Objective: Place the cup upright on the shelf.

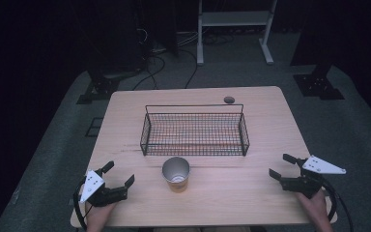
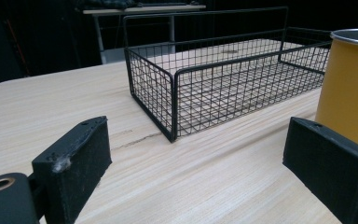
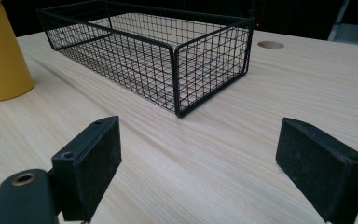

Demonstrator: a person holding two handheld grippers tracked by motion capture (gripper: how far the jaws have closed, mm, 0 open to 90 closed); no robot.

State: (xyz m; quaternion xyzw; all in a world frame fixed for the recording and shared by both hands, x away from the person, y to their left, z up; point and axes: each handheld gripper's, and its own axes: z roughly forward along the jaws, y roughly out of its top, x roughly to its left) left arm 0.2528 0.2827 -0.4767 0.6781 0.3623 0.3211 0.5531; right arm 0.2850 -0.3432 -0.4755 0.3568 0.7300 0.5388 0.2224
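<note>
The left gripper point(image 1: 118, 174) rests near the desk's point(image 1: 251, 193) front left corner, jaws spread wide and holding nothing. To its right, near but apart, the yellow cup point(image 1: 176, 174) stands upright, just in front of the wire basket point(image 1: 194, 131). The right gripper point(image 1: 284, 166), also wide open and holding nothing, sits well apart at the front right.

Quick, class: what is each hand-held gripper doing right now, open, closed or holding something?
Left hand-held gripper: open, holding nothing, beside the yellow metal cup.
Right hand-held gripper: open, holding nothing, over the light wooden table.
</note>
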